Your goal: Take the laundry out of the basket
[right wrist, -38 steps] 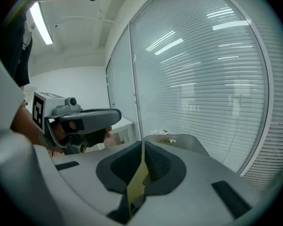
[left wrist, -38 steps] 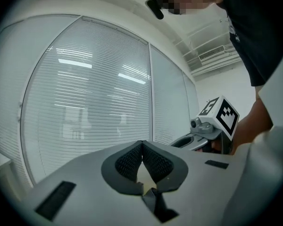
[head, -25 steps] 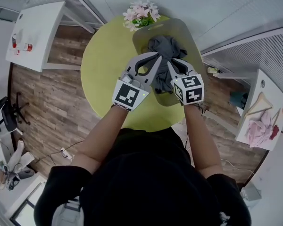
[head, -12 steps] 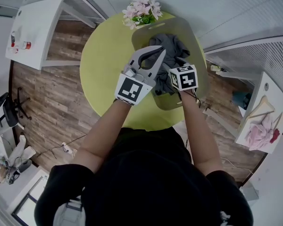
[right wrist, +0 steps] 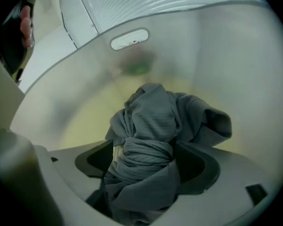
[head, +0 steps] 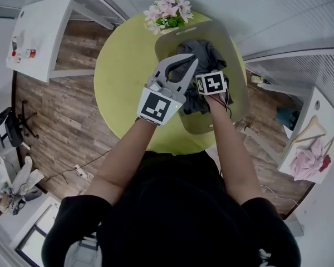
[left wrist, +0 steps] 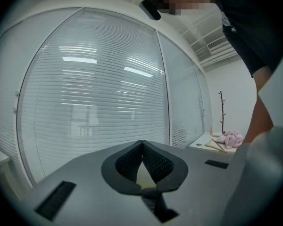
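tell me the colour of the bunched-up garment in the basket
Dark grey; the crumpled cloth garment shows best in the right gripper view.

Two grippers, left (head: 190, 63) and right (right wrist: 148, 161); one laundry basket (head: 236, 88) holding one grey garment (right wrist: 151, 121); one round green table (head: 122, 77); one flower bunch (head: 168, 13); two white side tables (head: 39, 32); one pink cloth (head: 306, 163).

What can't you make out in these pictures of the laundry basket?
- Basket floor, right gripper view: the grey garment covers it, so more laundry underneath cannot be told.
- Right gripper: jaws have just been opening with the garment between them; the folds hide whether pads touch it.
- Small items on the white side table, head view: too small to name.
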### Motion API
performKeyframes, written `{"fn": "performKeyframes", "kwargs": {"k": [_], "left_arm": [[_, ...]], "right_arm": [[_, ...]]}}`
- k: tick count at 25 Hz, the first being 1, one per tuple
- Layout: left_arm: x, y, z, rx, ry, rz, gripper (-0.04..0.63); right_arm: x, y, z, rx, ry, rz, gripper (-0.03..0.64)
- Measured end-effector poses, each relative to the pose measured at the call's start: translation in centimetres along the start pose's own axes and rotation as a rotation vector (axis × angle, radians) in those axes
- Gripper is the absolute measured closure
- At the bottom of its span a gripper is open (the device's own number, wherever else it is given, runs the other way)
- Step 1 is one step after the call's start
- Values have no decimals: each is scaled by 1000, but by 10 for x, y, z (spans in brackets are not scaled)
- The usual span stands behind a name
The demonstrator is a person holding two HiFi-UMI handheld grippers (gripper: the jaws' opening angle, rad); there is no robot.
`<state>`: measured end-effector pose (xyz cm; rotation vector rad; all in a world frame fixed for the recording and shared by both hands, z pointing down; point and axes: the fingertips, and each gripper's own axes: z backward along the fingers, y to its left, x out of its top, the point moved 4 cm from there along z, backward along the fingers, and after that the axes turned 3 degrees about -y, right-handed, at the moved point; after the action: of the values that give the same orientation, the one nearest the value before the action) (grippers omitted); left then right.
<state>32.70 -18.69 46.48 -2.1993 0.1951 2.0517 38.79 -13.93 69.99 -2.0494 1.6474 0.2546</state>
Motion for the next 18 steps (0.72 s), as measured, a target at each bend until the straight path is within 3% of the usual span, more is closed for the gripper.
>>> {"fn": "performKeyframes", "kwargs": {"k": [13,18], "left_arm": [[-8,8,0,33,22,21,586],[-10,14,3,64,14,24,586]], "right_arm": [[-20,-6,-44,-41,165,-29,184],[-20,-2,-65,-49,174,42,169]]}}
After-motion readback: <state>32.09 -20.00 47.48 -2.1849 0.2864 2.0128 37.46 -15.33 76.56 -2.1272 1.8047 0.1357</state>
